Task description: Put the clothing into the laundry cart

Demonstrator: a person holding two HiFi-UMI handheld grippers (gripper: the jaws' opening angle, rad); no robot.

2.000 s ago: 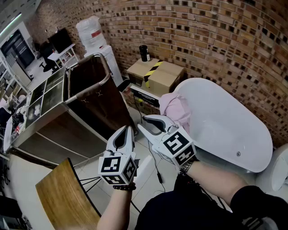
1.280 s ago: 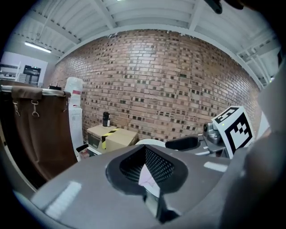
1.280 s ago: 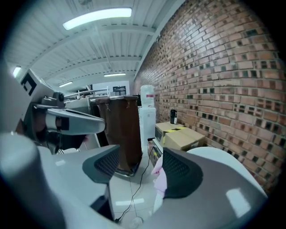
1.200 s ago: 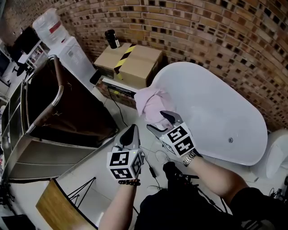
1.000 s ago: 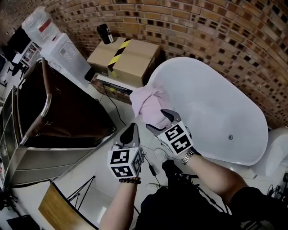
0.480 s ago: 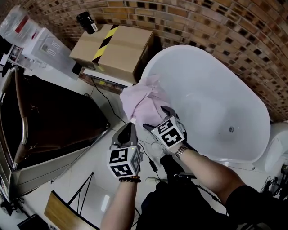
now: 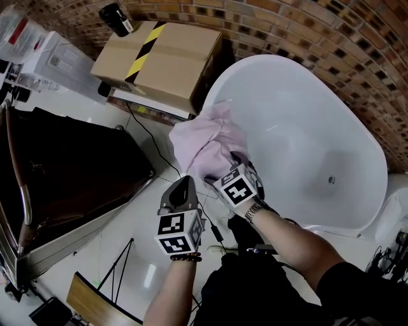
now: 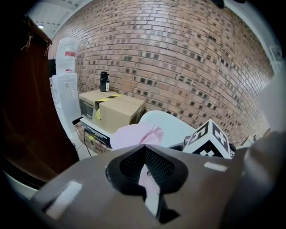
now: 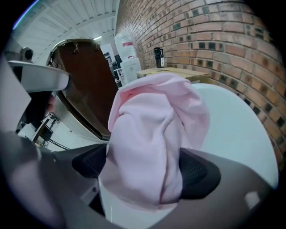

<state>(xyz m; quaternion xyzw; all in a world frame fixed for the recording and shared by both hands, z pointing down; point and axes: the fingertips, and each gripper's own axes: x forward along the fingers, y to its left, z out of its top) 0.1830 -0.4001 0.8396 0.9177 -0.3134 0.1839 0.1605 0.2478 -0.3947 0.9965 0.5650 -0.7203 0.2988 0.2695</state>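
A pink piece of clothing point(image 7: 203, 141) hangs over the near rim of the white bathtub point(image 7: 299, 108). My right gripper point(image 7: 224, 169) is at the cloth, and its jaws are opening wide with the pink fabric point(image 9: 154, 134) bunched between them. The pads straddle the cloth without squeezing it. My left gripper point(image 7: 185, 183) hangs just left of it over the floor, jaws shut and empty, with the pink clothing point(image 8: 134, 134) ahead. The laundry cart point(image 7: 70, 172), a dark brown bag on a metal frame, stands to the left.
A cardboard box point(image 7: 159, 54) with yellow-black tape sits by the brick wall behind the tub, a black bottle point(image 7: 116, 18) on it. A water dispenser point(image 7: 44, 54) stands beside the cart. Cables point(image 7: 152, 141) run over the white floor. A wooden board point(image 7: 95, 305) lies at the bottom left.
My right gripper has moved forward onto the pink clothing and its jaws have spread around it. The view has swung from the cart toward the bathtub. The left gripper stays shut.
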